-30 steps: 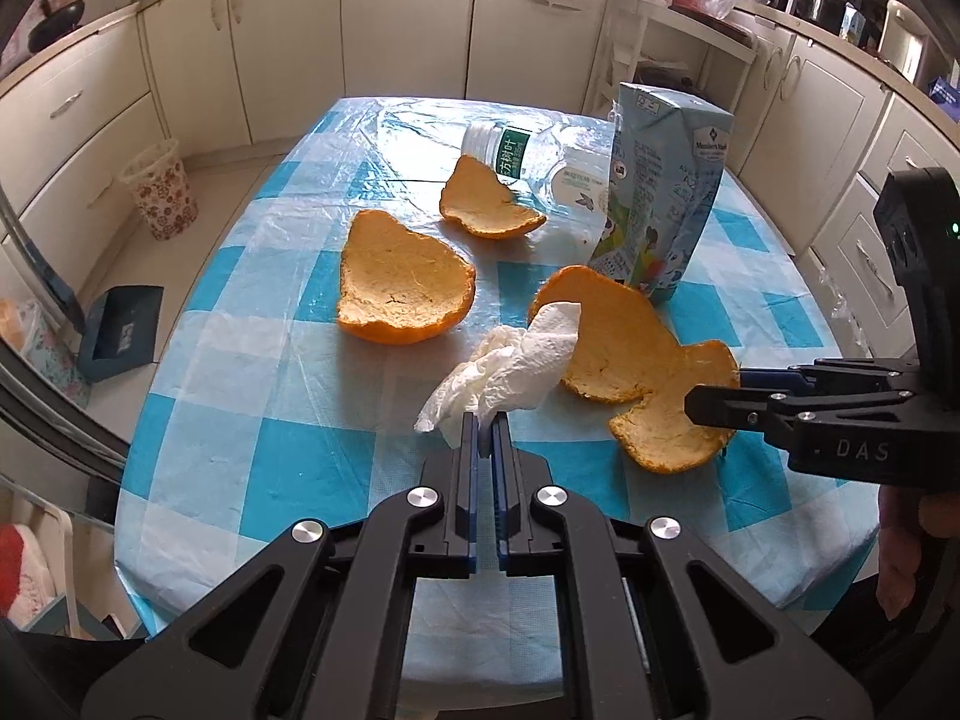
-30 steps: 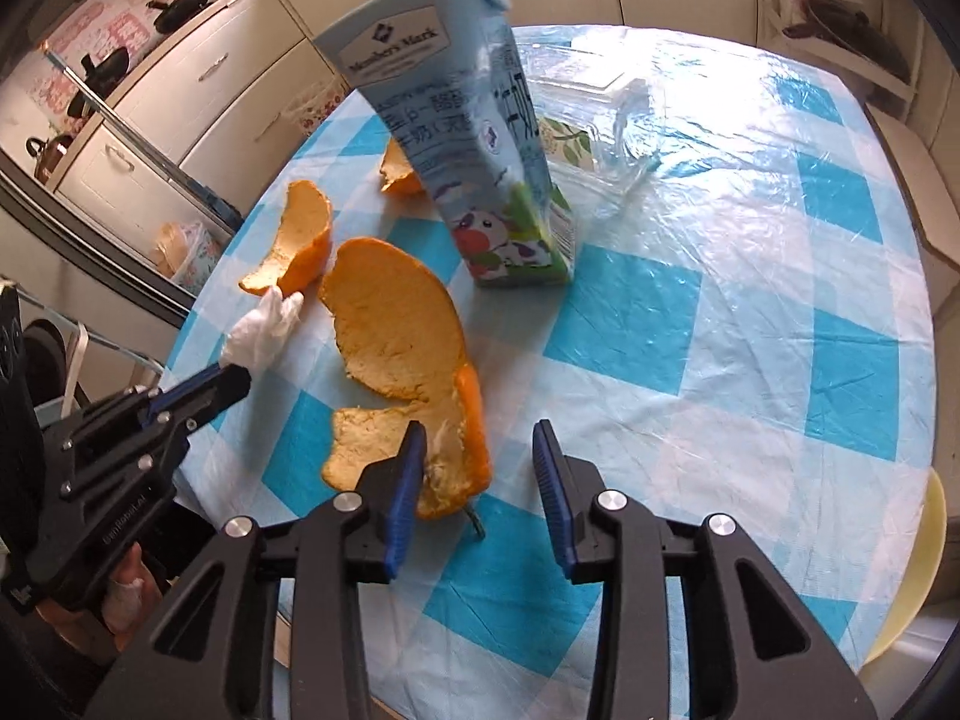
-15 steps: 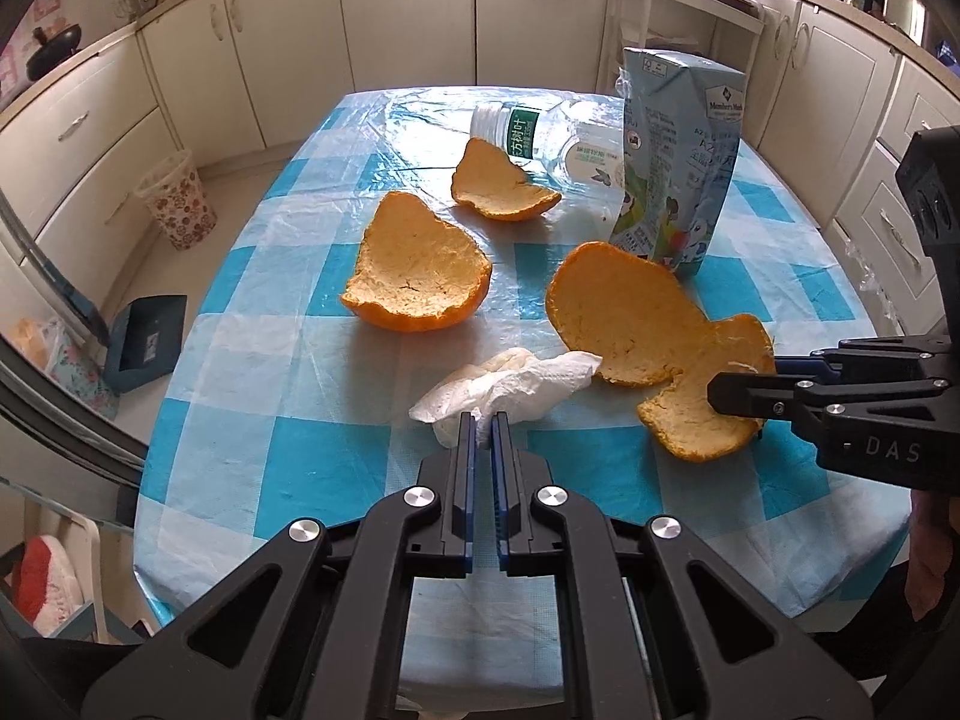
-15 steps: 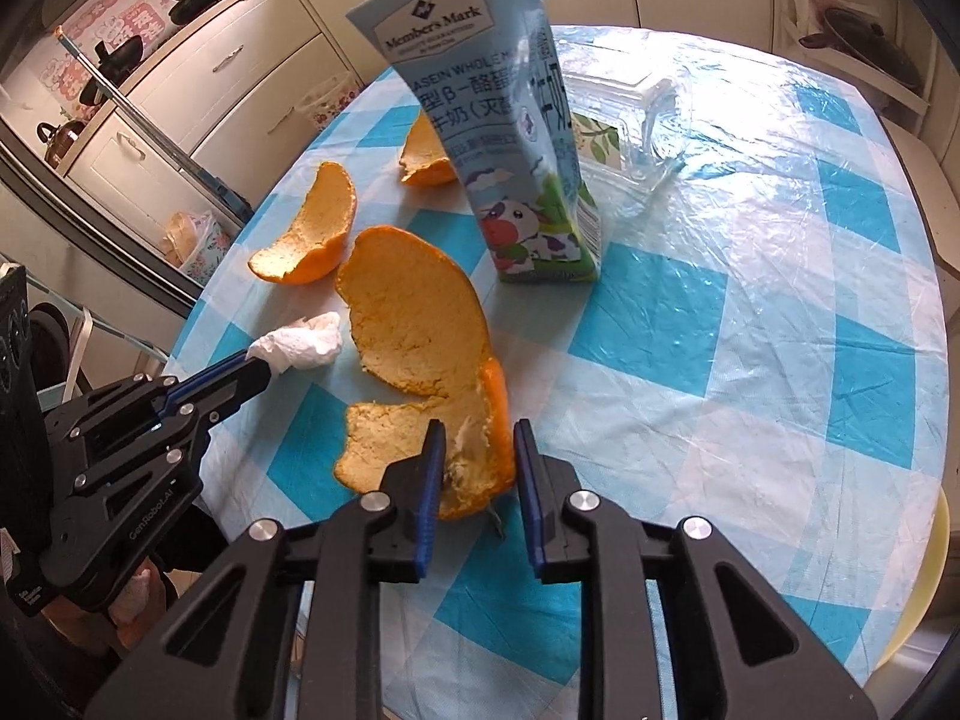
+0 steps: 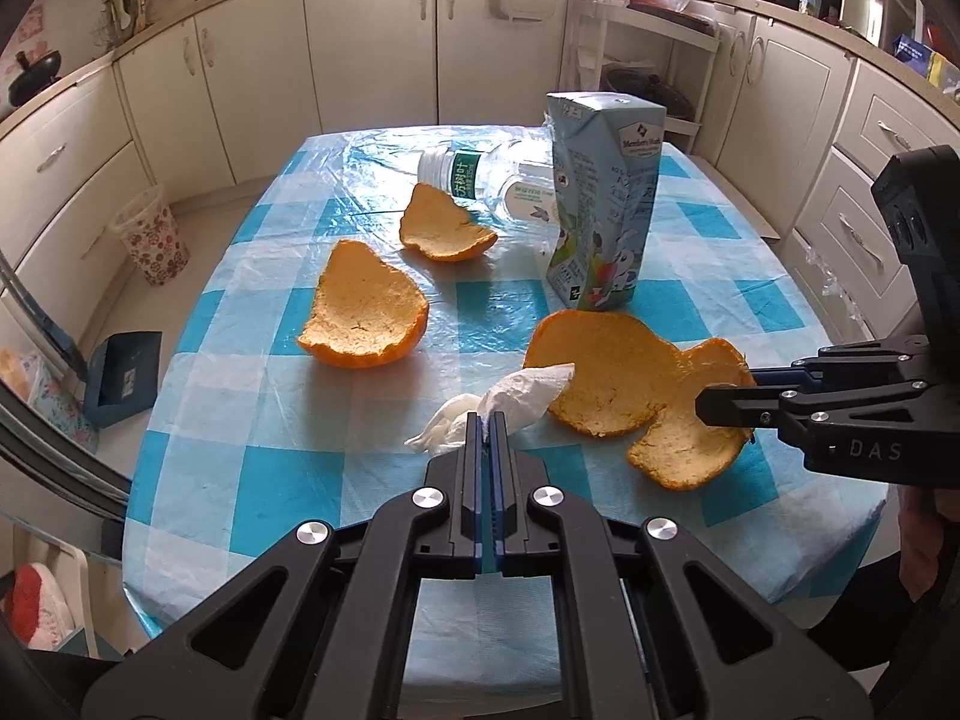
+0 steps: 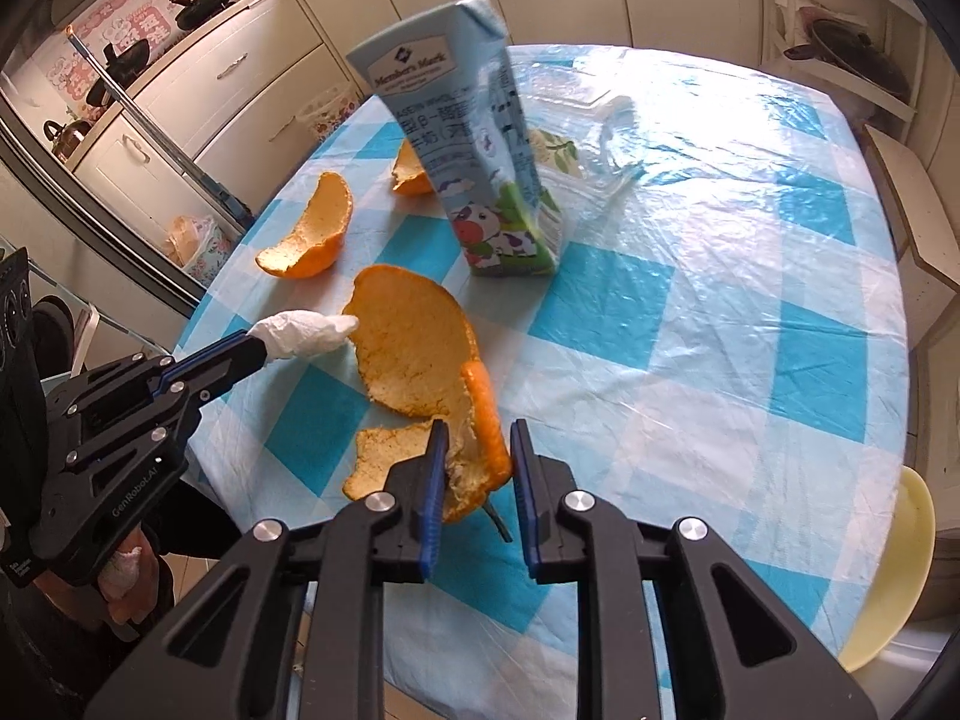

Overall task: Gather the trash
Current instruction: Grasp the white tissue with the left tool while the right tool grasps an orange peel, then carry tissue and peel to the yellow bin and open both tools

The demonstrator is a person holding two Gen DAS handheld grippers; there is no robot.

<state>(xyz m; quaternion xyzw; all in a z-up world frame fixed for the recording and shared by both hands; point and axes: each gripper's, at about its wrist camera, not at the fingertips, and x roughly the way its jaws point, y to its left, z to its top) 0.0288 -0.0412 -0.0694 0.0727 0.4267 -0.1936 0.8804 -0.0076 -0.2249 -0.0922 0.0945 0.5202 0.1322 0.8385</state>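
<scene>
My left gripper (image 5: pixel 486 420) is shut on a crumpled white tissue (image 5: pixel 522 396), which sticks out past its tips toward the big orange peel (image 5: pixel 612 372). In the right wrist view the tissue (image 6: pixel 300 330) touches the far edge of that peel (image 6: pixel 414 348). My right gripper (image 6: pixel 477 444) has its blue pads pressed on the peel's curled near lobe. The left wrist view shows that gripper (image 5: pixel 720 402) reaching in from the right. Two smaller peels (image 5: pixel 366 312) (image 5: pixel 444 228) lie farther back. A blue milk carton (image 5: pixel 606 210) stands upright, and a clear plastic bottle (image 5: pixel 498 186) lies behind it.
The table has a blue-and-white checked cloth (image 5: pixel 240 420) under clear plastic. A patterned waste bin (image 5: pixel 150 234) stands on the floor at the left by the cupboards. A yellow chair (image 6: pixel 900 570) sits beside the table's right edge. A hand (image 6: pixel 120 570) holds the left gripper.
The right jaws have narrowed from wide apart to pressing on the peel's near lobe. The tissue in the left gripper has swung and now points right, toward the peel.
</scene>
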